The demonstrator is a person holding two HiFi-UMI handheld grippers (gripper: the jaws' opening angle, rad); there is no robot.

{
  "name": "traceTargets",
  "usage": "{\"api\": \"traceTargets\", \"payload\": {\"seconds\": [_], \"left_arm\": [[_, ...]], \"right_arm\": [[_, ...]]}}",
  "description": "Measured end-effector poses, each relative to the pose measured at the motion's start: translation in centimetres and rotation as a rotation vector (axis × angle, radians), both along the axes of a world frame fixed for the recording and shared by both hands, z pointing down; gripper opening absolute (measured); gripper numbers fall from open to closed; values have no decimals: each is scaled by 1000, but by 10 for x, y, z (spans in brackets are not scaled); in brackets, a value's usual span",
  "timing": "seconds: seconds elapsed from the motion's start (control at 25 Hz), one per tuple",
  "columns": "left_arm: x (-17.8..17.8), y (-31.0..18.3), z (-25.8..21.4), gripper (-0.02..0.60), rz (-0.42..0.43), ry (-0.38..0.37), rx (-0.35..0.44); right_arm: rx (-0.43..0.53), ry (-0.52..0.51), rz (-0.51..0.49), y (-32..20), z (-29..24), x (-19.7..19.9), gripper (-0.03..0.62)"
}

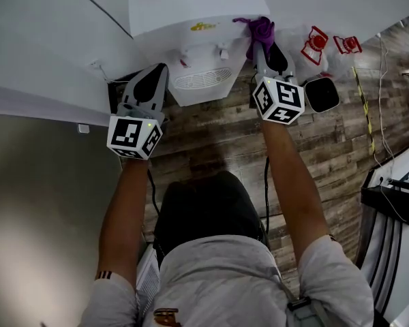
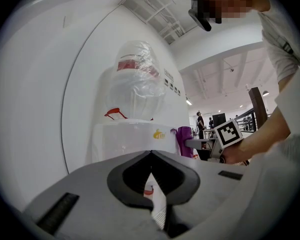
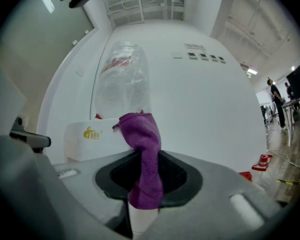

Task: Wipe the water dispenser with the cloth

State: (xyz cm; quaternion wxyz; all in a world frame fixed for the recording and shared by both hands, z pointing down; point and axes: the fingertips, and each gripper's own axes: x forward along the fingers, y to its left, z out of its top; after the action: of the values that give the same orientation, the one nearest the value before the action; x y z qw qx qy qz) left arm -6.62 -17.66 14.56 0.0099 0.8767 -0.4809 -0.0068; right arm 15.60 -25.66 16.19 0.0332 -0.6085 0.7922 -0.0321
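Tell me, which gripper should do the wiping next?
The right gripper: it is shut on the purple cloth, close beside the water dispenser. The left gripper is shut with nothing in it.

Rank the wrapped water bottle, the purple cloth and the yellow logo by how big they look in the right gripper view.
1. The wrapped water bottle and the purple cloth: about alike; the cloth sits in the right claw, close to the camera, so no ranking.
2. The yellow logo: clearly smallest.
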Motion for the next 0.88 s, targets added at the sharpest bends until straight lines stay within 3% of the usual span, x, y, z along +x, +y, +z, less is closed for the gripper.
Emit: {"api": "traceTargets", "payload": {"seconds": [0.16, 0.28, 0.56, 0.88], "left_arm": [[-4, 5, 5, -2, -3, -7, 5], [-12, 8, 15, -2, -11, -9, 5], [-31, 6, 40, -2, -26, -9, 9], [-59, 2, 72, -2, -58, 6, 9]], "right_arm": [[2, -36, 21, 8, 3, 10, 101], [34, -52, -9, 28, -1, -4, 101], [84, -72, -168, 75, 4, -99, 101], [30, -105, -305, 86, 42, -211, 101]]}}
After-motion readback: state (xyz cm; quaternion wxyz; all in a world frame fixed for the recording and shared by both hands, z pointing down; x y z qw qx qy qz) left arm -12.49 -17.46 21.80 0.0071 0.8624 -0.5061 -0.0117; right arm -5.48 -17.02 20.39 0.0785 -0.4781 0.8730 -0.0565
